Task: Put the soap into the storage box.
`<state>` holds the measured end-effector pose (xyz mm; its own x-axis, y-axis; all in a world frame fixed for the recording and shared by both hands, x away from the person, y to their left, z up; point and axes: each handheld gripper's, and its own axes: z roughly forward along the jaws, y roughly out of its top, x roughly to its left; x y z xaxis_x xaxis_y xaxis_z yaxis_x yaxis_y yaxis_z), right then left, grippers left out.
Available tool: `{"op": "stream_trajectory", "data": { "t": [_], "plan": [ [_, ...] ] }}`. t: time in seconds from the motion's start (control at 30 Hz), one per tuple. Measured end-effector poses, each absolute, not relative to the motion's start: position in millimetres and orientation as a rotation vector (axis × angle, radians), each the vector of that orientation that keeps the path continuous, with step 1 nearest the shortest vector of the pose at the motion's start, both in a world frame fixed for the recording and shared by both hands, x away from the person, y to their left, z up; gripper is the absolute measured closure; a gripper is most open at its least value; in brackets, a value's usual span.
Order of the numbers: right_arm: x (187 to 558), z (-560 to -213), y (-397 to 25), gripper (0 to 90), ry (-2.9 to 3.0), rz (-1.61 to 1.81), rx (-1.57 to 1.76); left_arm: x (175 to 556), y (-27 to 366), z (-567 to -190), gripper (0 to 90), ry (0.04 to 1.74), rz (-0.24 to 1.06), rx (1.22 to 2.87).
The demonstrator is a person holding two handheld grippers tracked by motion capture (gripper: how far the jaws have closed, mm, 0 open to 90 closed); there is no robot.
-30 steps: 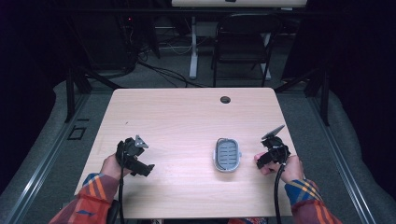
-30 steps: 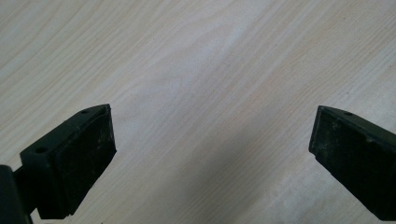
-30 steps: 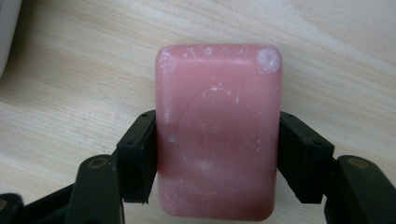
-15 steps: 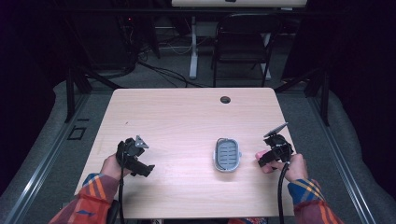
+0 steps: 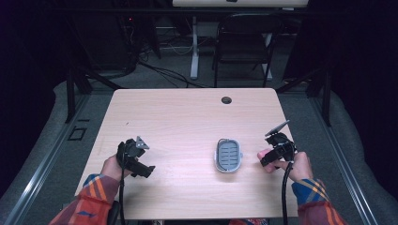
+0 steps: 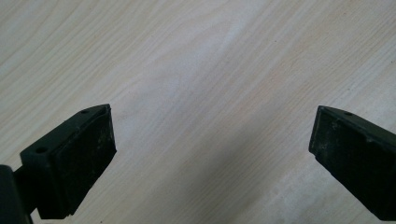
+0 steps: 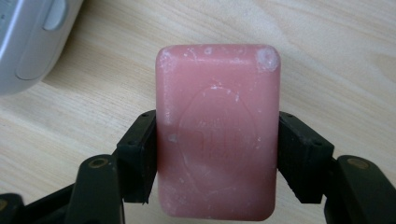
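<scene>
The tabletop (image 5: 187,117) under your claws is bare pale wood apart from the grey soap dish (image 5: 228,155), which lies just to the inner side of your right claw (image 5: 271,157) and well away from your left claw (image 5: 141,164).

Your left claw (image 6: 208,154) has its jaws wide apart over bare wood, holding nothing.

Your right claw (image 7: 217,154) is clamped on the pink soap bar (image 7: 217,135), one jaw on each long side, low on the bar. The bar's long axis runs straight out ahead of the claw, broad stamped face up, its far end free.

The likely step is setting it in the dish: keep the squeeze steady, since soap can slip, and turn your wrist until the bar's length lines up with the dish's.
</scene>
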<state>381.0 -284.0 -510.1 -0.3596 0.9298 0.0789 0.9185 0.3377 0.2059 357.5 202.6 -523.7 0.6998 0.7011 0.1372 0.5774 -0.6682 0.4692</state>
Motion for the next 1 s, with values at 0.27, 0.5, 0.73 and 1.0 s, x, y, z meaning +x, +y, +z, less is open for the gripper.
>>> {"op": "stream_trajectory", "data": {
  "t": [0.27, 0.5, 0.73, 1.0],
  "plan": [
    [377, -500, -279, 36.7, 2.54, 0.328, 1.707, 356, 201, -523, 0.4, 0.982, 0.437, 2.519],
    [383, -487, -264, 36.7, 2.572, 0.32, 1.635, 357, 201, -523, 0.4, 0.974, 0.441, 2.523],
    [386, -481, -255, 36.7, 2.57, 0.351, 1.62, 357, 202, -523, 0.4, 0.972, 0.438, 2.521],
    [392, -468, -249, 36.8, 2.576, 0.329, 1.576, 357, 201, -524, 0.4, 0.969, 0.436, 2.526]
  ]
}}
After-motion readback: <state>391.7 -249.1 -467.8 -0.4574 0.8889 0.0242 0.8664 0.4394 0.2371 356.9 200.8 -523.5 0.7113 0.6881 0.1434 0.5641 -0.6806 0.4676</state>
